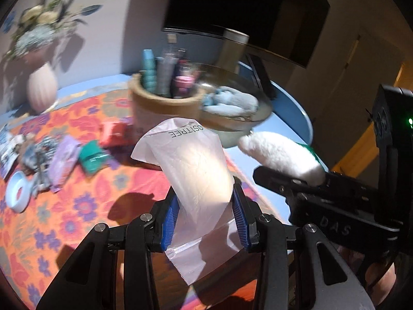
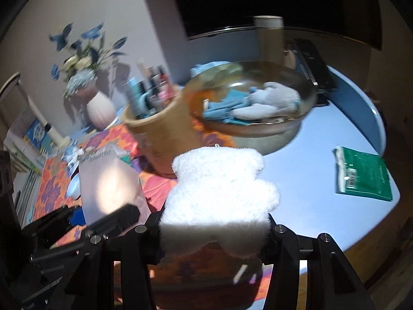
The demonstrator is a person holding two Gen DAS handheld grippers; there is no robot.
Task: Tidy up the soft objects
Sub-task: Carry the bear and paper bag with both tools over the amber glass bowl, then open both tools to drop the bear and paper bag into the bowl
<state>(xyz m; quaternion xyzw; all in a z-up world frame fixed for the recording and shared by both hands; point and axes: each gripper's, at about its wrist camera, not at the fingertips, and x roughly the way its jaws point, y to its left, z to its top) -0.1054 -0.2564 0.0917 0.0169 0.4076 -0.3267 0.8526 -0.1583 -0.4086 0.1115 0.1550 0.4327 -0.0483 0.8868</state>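
My left gripper [image 1: 205, 214] is shut on a frosted plastic pouch [image 1: 192, 170] with printed letters at its top; its blue pads [image 1: 238, 217] press both sides. In the right wrist view that pouch [image 2: 108, 180] stands at the lower left. My right gripper [image 2: 214, 230] is shut on a white fluffy soft toy [image 2: 219, 188], which hides its fingertips. From the left wrist view the toy [image 1: 281, 155] sticks out of the black right gripper at the right. A glass bowl [image 2: 291, 126] beyond the toy holds blue and grey soft items [image 2: 258, 103]. Both grippers hang above the table.
A tan round holder [image 2: 162, 129] with tubes and bottles stands left of the bowl. A green packet [image 2: 364, 174] lies on the blue table at the right. Small packets [image 1: 64, 162] and a pale ring [image 1: 16, 191] lie on the floral cloth; a pink vase [image 1: 41, 87] stands behind.
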